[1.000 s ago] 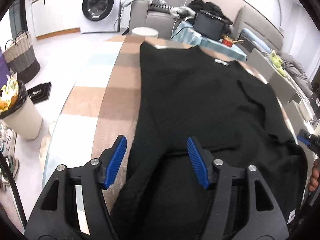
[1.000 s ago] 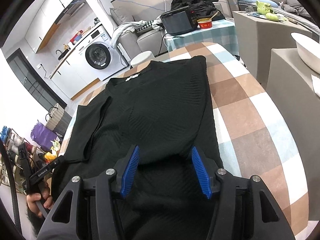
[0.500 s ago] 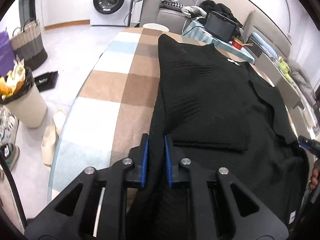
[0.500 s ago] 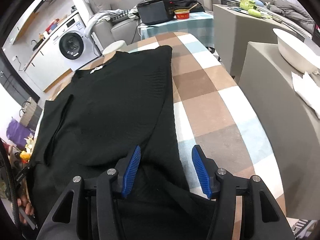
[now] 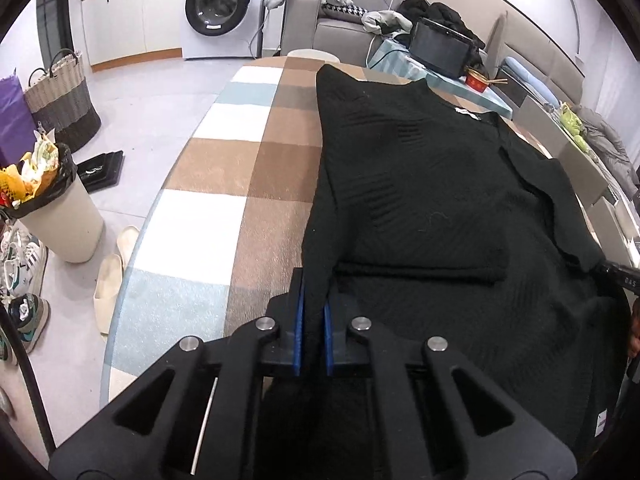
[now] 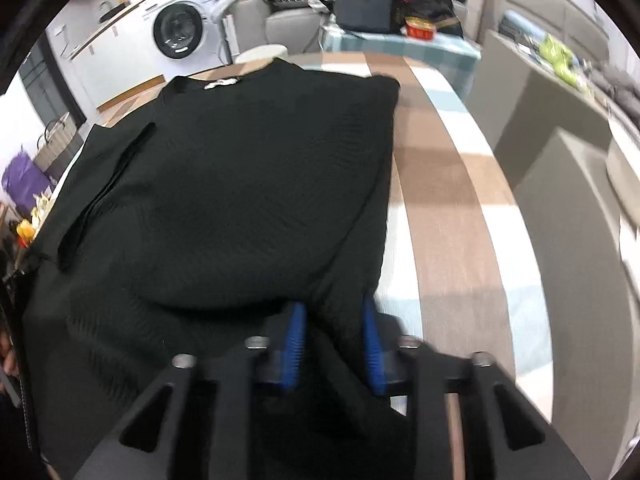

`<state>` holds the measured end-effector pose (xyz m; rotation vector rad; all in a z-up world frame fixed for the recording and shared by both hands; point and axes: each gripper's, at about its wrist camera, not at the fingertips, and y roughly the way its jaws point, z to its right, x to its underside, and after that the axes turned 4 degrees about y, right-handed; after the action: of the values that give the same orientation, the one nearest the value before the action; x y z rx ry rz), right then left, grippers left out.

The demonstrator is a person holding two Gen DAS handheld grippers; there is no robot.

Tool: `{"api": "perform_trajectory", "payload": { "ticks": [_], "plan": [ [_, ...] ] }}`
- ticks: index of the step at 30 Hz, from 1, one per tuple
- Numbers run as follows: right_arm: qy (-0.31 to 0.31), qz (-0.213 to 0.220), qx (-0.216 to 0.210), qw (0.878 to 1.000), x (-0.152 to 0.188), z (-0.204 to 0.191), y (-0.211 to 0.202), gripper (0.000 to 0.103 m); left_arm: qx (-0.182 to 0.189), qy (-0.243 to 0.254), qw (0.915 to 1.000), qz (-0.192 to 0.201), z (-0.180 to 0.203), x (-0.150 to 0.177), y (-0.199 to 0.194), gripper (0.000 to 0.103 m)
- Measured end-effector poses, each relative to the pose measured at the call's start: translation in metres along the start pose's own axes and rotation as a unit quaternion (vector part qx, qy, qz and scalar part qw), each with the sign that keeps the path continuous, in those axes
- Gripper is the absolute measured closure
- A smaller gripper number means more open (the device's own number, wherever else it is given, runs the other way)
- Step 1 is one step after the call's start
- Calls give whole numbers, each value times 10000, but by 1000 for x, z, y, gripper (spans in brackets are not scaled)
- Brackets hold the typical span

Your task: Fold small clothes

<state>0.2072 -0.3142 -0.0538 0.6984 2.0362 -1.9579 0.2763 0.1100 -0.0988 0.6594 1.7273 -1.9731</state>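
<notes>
Black sweater (image 5: 432, 200) lies on bench (image 5: 224, 184), sleeves folded in. Left gripper (image 5: 312, 320) jaws pinched on hem edge; right gripper (image 6: 332, 344) jaws part-open around hem. Lengthwise fold is judged pending.

I can read next to nothing: only the white characters "D&S" on a black bar (image 5: 624, 273) at the far right edge of the left wrist view, while the washing machine (image 5: 218, 4) panel print and the sweater (image 5: 420, 200) neck tag stay illegible to me.
</notes>
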Motion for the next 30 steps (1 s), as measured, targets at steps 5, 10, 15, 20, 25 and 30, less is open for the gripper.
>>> {"api": "perform_trajectory", "payload": {
  "ticks": [5,10,15,20,25,30],
  "plan": [
    [224,60,120,9997,-19,6,12,91,-39,-80,10000,40,0,-9,4,98],
    [461,189,350,9981,-36,10,20,91,-75,-121,9997,197,5,-23,4,98],
    [370,154,110,9991,-24,7,4,55,-73,-175,9997,177,5,-20,-9,83],
    [378,298,-345,9982,17,14,-41,25,-91,-307,9987,409,-4,3,-42,36],
    [500,437,-738,9951,62,25,-79,19,-113,-327,9984,448,-13,41,-81,21],
    [415,436,-996,9932,100,29,-100,18,-308,-256,9986,349,-19,81,-108,15]
  ]
}}
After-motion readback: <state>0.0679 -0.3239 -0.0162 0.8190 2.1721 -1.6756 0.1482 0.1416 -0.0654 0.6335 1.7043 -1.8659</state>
